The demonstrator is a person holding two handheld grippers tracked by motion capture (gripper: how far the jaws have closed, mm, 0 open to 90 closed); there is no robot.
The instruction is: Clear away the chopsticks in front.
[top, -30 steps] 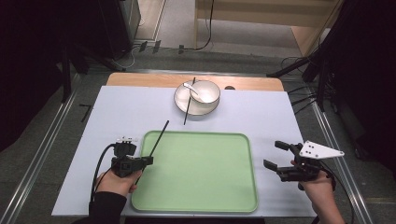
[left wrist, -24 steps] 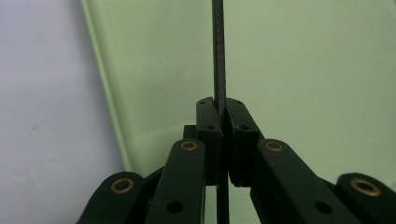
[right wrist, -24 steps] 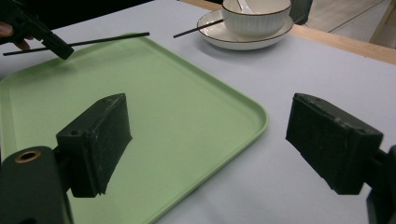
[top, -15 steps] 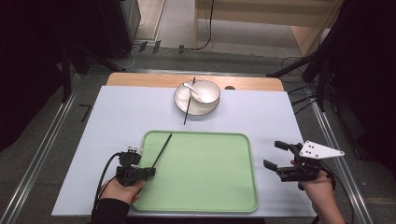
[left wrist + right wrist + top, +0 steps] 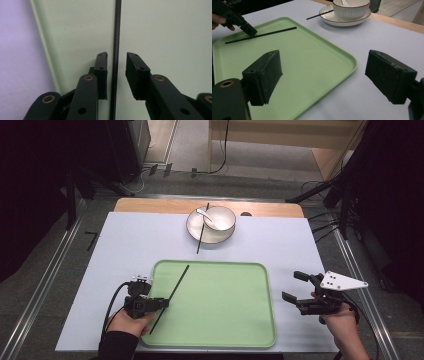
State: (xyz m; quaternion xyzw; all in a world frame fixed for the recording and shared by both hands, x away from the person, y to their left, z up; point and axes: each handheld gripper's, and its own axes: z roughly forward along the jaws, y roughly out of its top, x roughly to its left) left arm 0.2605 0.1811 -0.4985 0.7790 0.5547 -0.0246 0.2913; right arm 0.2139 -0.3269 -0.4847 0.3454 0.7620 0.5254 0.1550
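Note:
A black chopstick (image 5: 172, 292) lies slantwise on the left part of the green tray (image 5: 225, 320). My left gripper (image 5: 164, 303) sits low over its near half, and the chopstick (image 5: 116, 30) runs between the jaws. It rests against the left pad (image 5: 102, 72), with a gap to the right pad, so the left gripper (image 5: 116, 56) is slightly open. My right gripper (image 5: 295, 286) hovers wide open over the mat just right of the tray, with nothing between its pads (image 5: 263, 75). The right gripper view also shows the chopstick (image 5: 262, 34) and the left gripper (image 5: 247, 28).
At the back centre a white bowl (image 5: 218, 219) with a spoon (image 5: 205, 213) stands on a plate (image 5: 196, 232). A second black chopstick (image 5: 202, 230) leans across the plate's left rim onto the pale mat (image 5: 125, 245). A wooden strip (image 5: 150, 205) edges the table's far side.
My left gripper moved toward the near edge with the chopstick, which shifted from over the tray's far-left corner to lie on the tray. The right gripper stayed put.

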